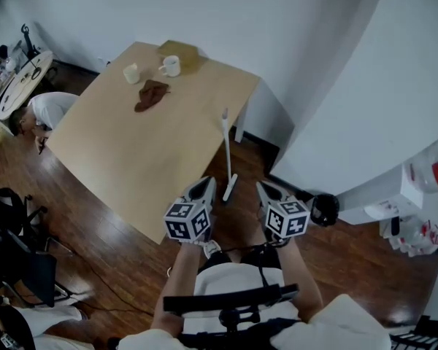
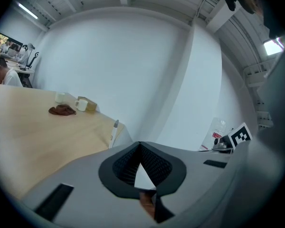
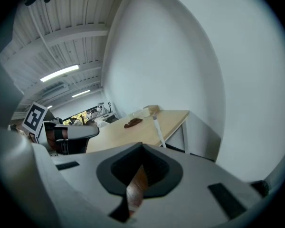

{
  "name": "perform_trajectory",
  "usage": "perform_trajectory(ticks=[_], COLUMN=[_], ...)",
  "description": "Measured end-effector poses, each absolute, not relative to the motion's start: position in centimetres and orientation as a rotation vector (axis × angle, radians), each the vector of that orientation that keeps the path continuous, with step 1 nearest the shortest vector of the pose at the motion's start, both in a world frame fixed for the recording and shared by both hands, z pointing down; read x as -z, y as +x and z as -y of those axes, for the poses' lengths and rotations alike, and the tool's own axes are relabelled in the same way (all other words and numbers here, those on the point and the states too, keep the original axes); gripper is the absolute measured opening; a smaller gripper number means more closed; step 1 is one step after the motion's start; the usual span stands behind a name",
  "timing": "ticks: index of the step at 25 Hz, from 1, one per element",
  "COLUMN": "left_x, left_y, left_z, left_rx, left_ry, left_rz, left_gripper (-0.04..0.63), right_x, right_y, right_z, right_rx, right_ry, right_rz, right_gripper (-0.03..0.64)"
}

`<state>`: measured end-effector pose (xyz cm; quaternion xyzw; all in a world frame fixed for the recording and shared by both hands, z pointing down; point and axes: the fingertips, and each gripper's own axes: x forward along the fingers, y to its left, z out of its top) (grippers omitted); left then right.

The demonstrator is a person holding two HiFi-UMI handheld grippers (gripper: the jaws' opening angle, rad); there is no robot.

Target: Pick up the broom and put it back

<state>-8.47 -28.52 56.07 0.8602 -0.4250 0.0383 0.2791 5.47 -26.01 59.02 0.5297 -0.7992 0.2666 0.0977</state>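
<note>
Where the table (image 1: 131,144) ends, a broom (image 1: 227,152) leans.

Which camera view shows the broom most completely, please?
The head view: the broom shows whole there, handle tip to head on the floor, at the table edge. The left gripper view shows only its handle top; the right gripper view shows the upper handle.

Left gripper (image 1: 206,183), right gripper (image 1: 264,188): grey shells, black ribbed pads lining each claw. Behind each claw, 1 white cube with black square markers: left cube (image 1: 188,221), right cube (image 1: 287,219). Wearer: white top (image 1: 226,279), black harness bar (image 1: 230,297).
</note>
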Motion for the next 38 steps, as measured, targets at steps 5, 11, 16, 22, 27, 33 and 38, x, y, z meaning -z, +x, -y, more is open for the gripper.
perform_trajectory(ticks=[5, 11, 16, 22, 27, 33, 38], left_x=[-57.0, -56.9, -56.5, -56.7, -56.8, -56.4, -56.1], left_y=[-7.4, -5.7, -5.2, -5.0, -5.5, -6.6, -7.9], left_z=[31.2, 34.0, 35.7, 37.2, 38.3, 38.9, 38.8], left_rx=[-0.106, -0.107, -0.092, -0.095, -0.094, -0.098, -0.084], left_ry=[2.285, 2.261, 2.231, 2.204, 2.176, 2.151, 2.121], left_rz=[1.151, 1.209, 1.266, 1.327, 1.367, 1.424, 1.494], left_gripper=[-0.011, -0.011, -0.011, -0.011, -0.011, -0.011, -0.011], right_x=[-59.9, -59.5, -58.9, -60.4, -61.8, -65.1, -68.2], right_y=[5.8, 6.9, 7.2, 6.7, 5.4, 3.0, 0.7], right_z=[28.5, 32.8, 36.1, 40.6, 45.1, 50.4, 53.9], right_rx=[-0.803, -0.779, -0.714, -0.688, -0.655, -0.581, -0.567], right_ry=[1.52, 1.443, 1.401, 1.337, 1.294, 1.242, 1.198], right_rz=[2.37, 2.426, 2.464, 2.475, 2.464, 2.425, 2.362], right_gripper=[0.011, 0.011, 0.026, 0.103, 0.235, 0.241, 0.241])
